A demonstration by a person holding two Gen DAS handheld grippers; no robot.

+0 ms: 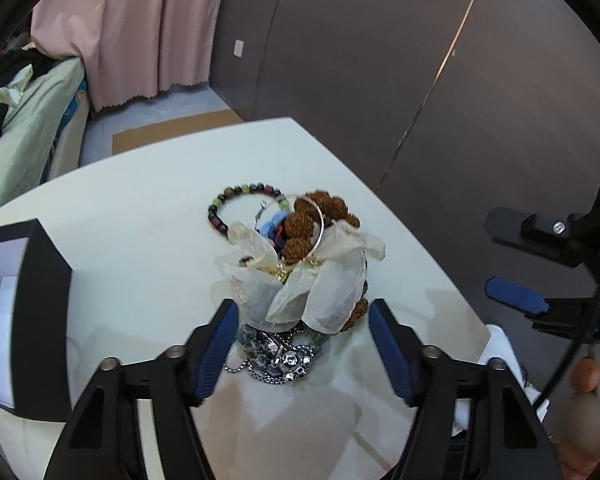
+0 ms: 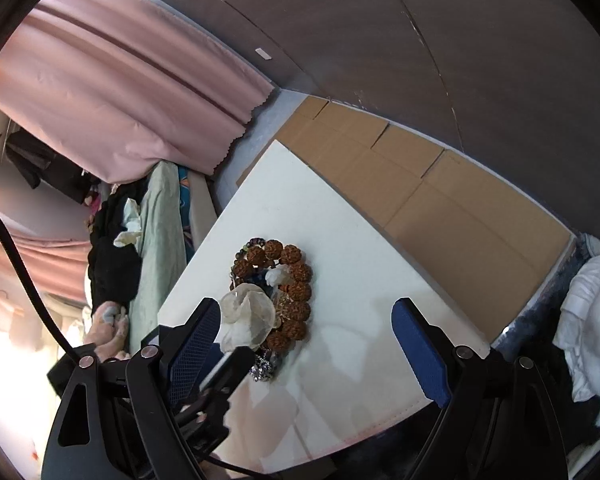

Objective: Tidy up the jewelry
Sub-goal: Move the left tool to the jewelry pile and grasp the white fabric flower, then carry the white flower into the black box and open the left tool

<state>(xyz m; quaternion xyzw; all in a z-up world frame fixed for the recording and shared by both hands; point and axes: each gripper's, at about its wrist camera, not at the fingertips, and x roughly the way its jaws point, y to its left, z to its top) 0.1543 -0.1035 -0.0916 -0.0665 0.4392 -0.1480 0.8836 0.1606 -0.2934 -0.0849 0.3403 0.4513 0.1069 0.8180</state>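
A heap of jewelry lies on the white table point(image 1: 140, 220). It holds a brown knobbly bead bracelet point(image 1: 300, 220), a multicoloured bead bracelet point(image 1: 236, 196), a thin metal bangle point(image 1: 321, 228), a sheer cream pouch point(image 1: 324, 280) and silver chains with crystals point(image 1: 284, 360). My left gripper point(image 1: 302, 320) is open, its blue pads standing either side of the pouch's near end without squeezing it. My right gripper point(image 2: 308, 320) is open too, and the pouch point(image 2: 248, 312) and brown beads point(image 2: 300, 292) lie near its left finger. It also shows at the right of the left wrist view, right gripper point(image 1: 512, 260).
An open black box point(image 1: 40, 320) with a white lining stands at the table's left edge. Beyond the table are flattened cardboard point(image 2: 440, 192) on the floor, a dark panelled wall point(image 1: 380, 60), a pink curtain point(image 2: 120, 92) and a bed with green bedding point(image 2: 156, 232). White cloth point(image 2: 592, 320) lies at right.
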